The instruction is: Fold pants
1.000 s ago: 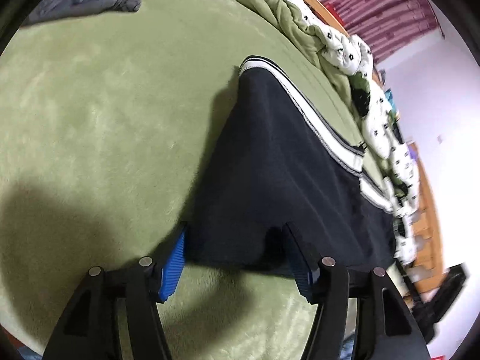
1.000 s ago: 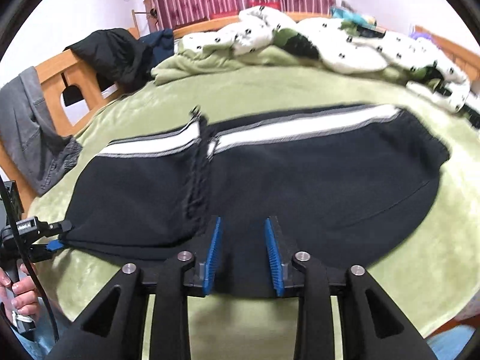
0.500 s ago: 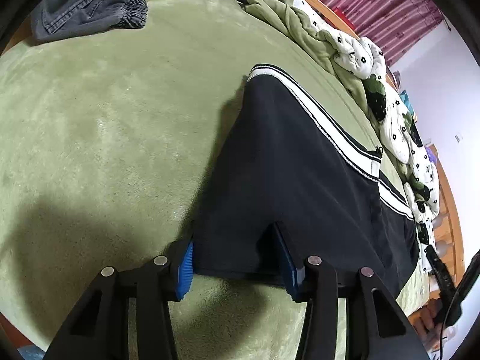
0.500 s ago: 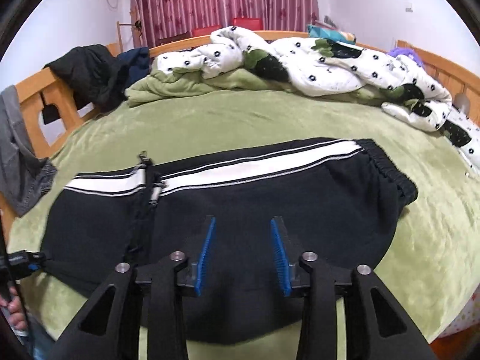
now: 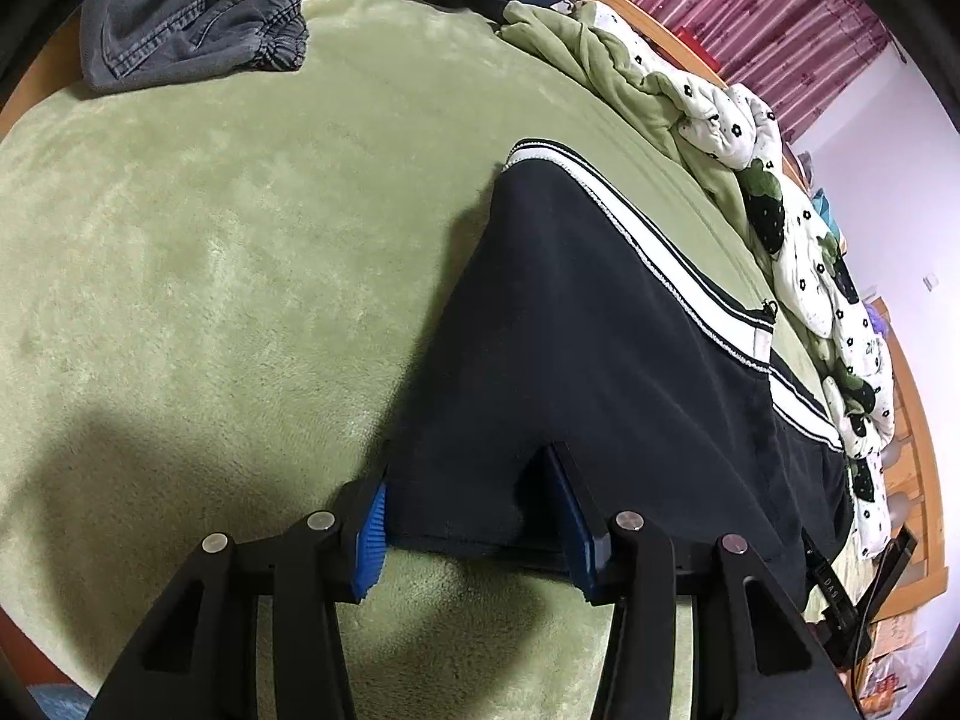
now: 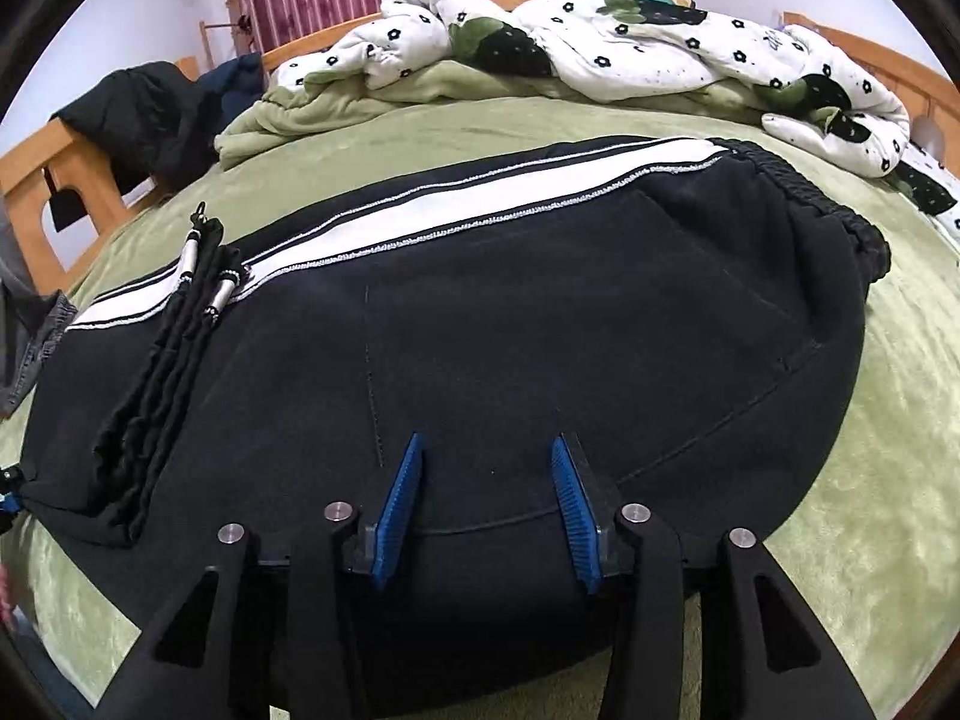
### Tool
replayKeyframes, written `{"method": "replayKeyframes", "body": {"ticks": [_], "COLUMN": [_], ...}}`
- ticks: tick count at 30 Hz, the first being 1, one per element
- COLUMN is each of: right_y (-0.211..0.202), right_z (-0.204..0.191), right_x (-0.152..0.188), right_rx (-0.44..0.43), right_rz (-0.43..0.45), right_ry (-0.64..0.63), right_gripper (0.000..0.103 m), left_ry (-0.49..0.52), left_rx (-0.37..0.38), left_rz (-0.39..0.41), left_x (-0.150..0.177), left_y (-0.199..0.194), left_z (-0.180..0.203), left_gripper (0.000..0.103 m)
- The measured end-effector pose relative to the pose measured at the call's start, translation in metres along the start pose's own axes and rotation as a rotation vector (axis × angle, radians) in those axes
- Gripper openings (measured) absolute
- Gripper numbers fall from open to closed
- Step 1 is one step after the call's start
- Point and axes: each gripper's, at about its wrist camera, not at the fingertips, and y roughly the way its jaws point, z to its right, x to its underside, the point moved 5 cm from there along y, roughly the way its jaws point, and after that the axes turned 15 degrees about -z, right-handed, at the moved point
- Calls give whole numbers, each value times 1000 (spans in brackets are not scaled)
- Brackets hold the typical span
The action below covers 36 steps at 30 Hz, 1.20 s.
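Note:
Black pants (image 5: 588,360) with a white side stripe (image 6: 450,210) lie folded on the green blanket (image 5: 210,270). Their elastic band (image 6: 840,210) is at the right, and drawstrings with metal tips (image 6: 204,282) lie on the left part. My left gripper (image 5: 465,468) is shut on the near corner of the pants, with fabric bunched between the blue pads (image 5: 372,516). This gripper also shows at the left edge of the right wrist view, at that same corner. My right gripper (image 6: 487,444) hovers low over the near edge of the pants. Its jaws are opening, and the fabric lies flat under them, not pinched.
Grey jeans (image 5: 192,18) lie at the far side of the bed. A flowered white quilt (image 6: 600,36) and a crumpled green cover (image 6: 312,108) are heaped along the back. A dark jacket (image 6: 150,114) hangs on the wooden bed frame (image 6: 36,180).
The right gripper has come down and closer over the pants, and its jaws have widened. The left jaws have narrowed onto the corner, and that gripper has tipped slightly.

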Motion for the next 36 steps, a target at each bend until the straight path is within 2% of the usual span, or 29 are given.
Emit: {"method": "replayKeyframes", "body": {"ticks": [5, 6, 8, 11, 18, 21, 23, 26, 30, 32, 34, 36], "right_y": [3, 4, 5, 3, -5, -9, -6, -10, -26, -36, -48, -57], "right_z": [1, 0, -10, -16, -3, 6, 10, 13, 17, 21, 26, 31], "right_x": [-1, -1, -1, 0, -8, -11, -13, -17, -21, -22, -24, -27], "right_rx": [-42, -60, -45, 1, -134, -125, -152, -172, -190, -175, -131, -83], "right_rz": [-3, -8, -13, 3, 15, 58, 25, 13, 35, 52, 69, 85], "right_ry": [7, -5, -60, -80, 41, 102, 127, 143, 157, 158, 153, 134], "right_gripper": [54, 64, 72, 72, 72, 72, 72, 67, 62, 62, 62, 62], "left_ry": [-34, -43, -58, -86, -94, -88, -94, -96, -64, -43, -7, 63], "left_rx": [45, 61, 91, 118, 140, 146, 160, 158, 129, 115, 106, 59], "left_rz": [-20, -24, -33, -41, -41, -39, -31, -14, 21, 50, 117, 156], "left_x": [-1, -2, -3, -3, -2, -3, -5, -6, -3, -1, 1, 0], "left_y": [1, 1, 2, 3, 5, 6, 5, 5, -2, -11, -30, -46], "left_z": [-4, -6, -9, -12, -11, -11, -12, -11, -4, 2, 21, 46], "left_gripper": [46, 46, 46, 46, 46, 46, 45, 34, 25, 19, 17, 16]}}
